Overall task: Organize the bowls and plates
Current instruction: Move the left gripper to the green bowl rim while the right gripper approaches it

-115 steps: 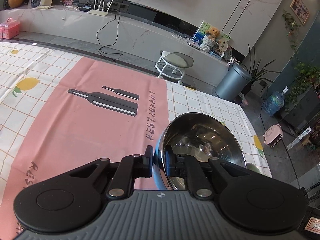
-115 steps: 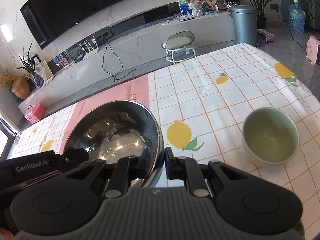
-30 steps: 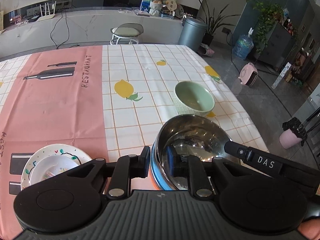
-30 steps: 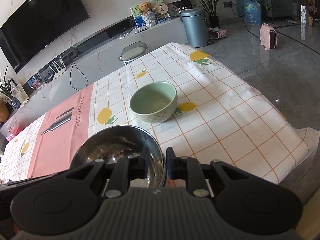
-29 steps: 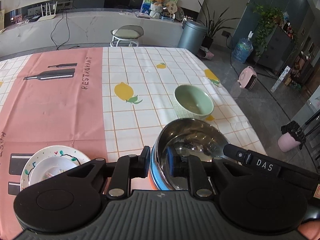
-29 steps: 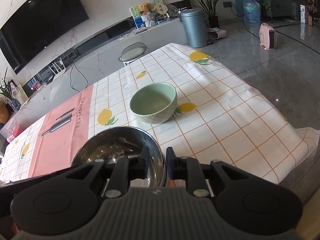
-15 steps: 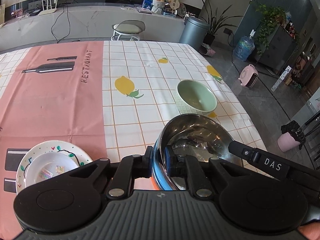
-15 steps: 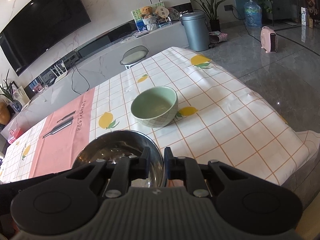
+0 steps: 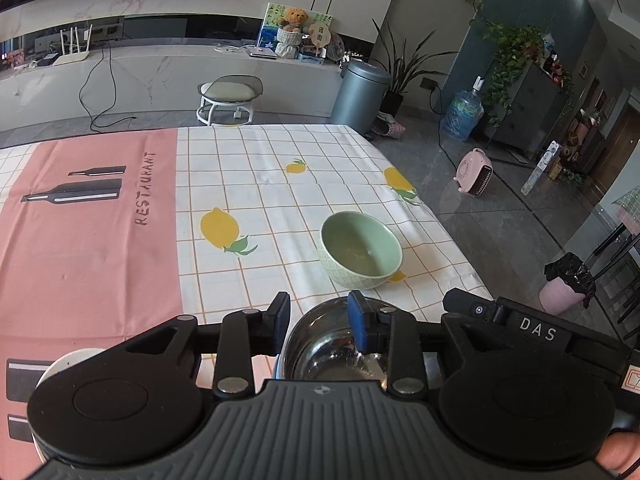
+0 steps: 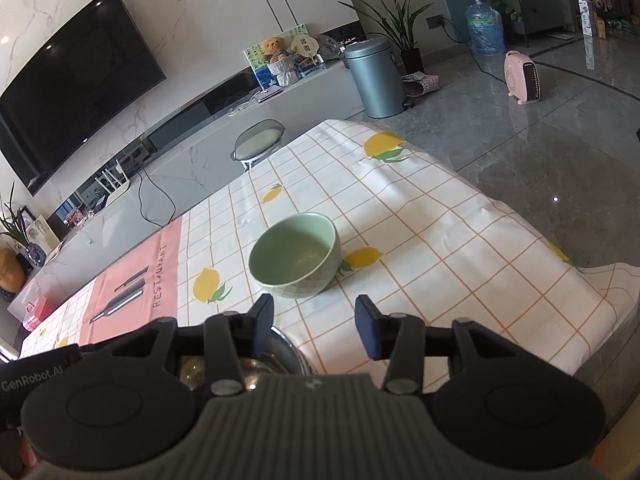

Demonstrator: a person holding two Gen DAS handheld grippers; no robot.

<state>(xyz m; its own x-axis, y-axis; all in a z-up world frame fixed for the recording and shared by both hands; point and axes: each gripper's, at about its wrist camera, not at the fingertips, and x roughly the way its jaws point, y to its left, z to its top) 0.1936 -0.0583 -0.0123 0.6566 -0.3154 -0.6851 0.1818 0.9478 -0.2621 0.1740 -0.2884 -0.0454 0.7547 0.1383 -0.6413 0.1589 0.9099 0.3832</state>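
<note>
1. The steel bowl (image 9: 332, 344) sat on the checked tablecloth (image 9: 280, 184) at its near edge, just on the near side of the green bowl (image 9: 361, 249), and apart from it.
2. The left gripper (image 9: 319, 322) had just been opening. Its jaws stood apart, with the steel bowl's left rim between them. The left pad was clear of the wall; the right pad hung inside the bowl, and whether it touched the metal could not be told.
3. The right gripper (image 10: 314, 322) had also just been opening. Its jaws were spread with only tablecloth and the steel bowl's (image 10: 276, 356) right rim edge below them, and the pads pressed on nothing.
4. Only the left wrist view showed the steel bowl's inside, a white plate edge (image 9: 68, 360) left of that bowl on the pink placemat (image 9: 88, 240), and the right tool's black body lettered DAS on the bowl's right.
5. Only the right wrist view showed the green bowl's (image 10: 295, 255) patterned outer wall, the tablecloth's (image 10: 440, 248) far-right corner drooping beyond the green bowl, and the left tool's body marked GenRobot to the steel bowl's left.
</note>
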